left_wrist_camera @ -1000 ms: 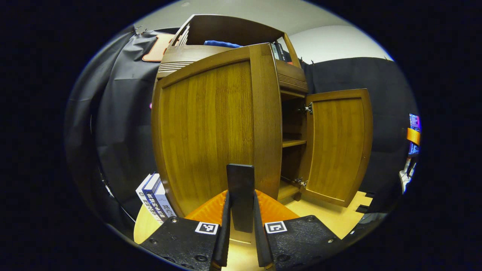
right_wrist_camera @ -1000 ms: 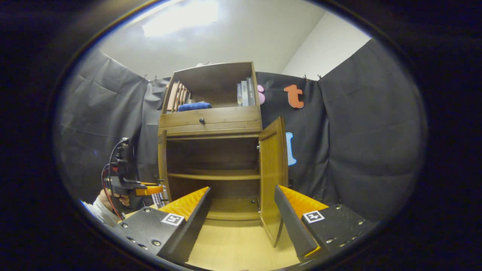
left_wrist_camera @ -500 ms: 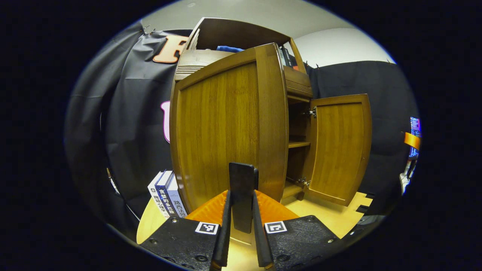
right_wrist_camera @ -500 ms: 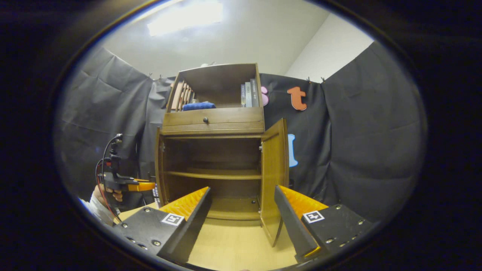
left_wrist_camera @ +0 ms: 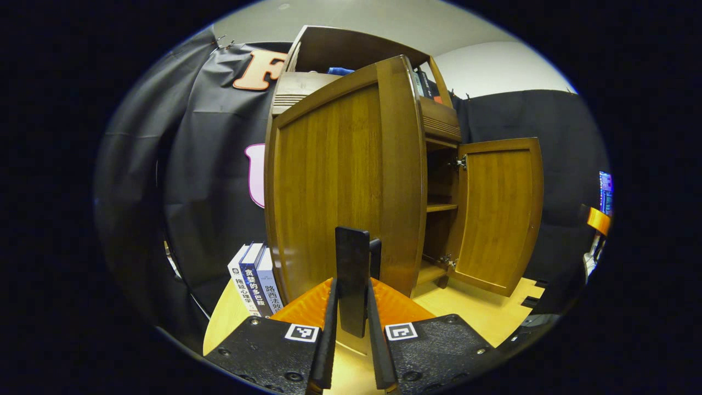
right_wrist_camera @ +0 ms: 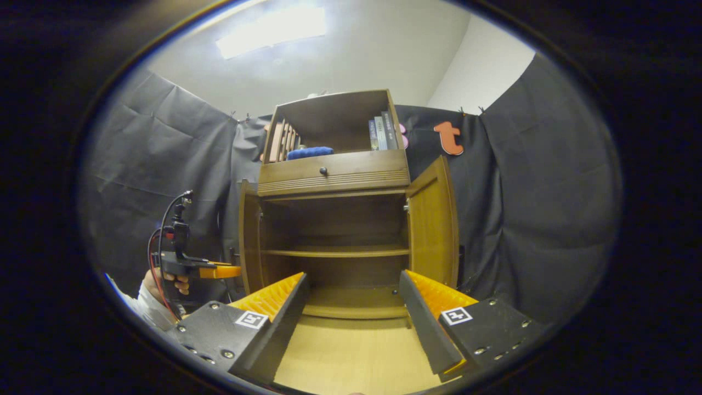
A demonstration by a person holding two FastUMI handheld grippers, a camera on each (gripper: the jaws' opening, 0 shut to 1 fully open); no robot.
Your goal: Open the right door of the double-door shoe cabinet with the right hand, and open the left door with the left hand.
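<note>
Wooden left door (left_wrist_camera: 340, 181) stands upright, swung outward, left gripper (left_wrist_camera: 354, 285) fingers pinching its edge; right gripper (right_wrist_camera: 351, 307) fingers spread.

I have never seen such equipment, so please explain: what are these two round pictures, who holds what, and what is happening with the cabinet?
A person holds one two-finger gripper in each hand; a camera rides on each.

In the left gripper view, the left gripper has its fingers shut on the edge of the left door, which stands wide open. Books stand beside the cabinet.

In the right gripper view, the right gripper is open and holds nothing. Ahead is the cabinet, both doors open, shelves bare. The right door is open too. At left, a hand holds the other gripper.
</note>
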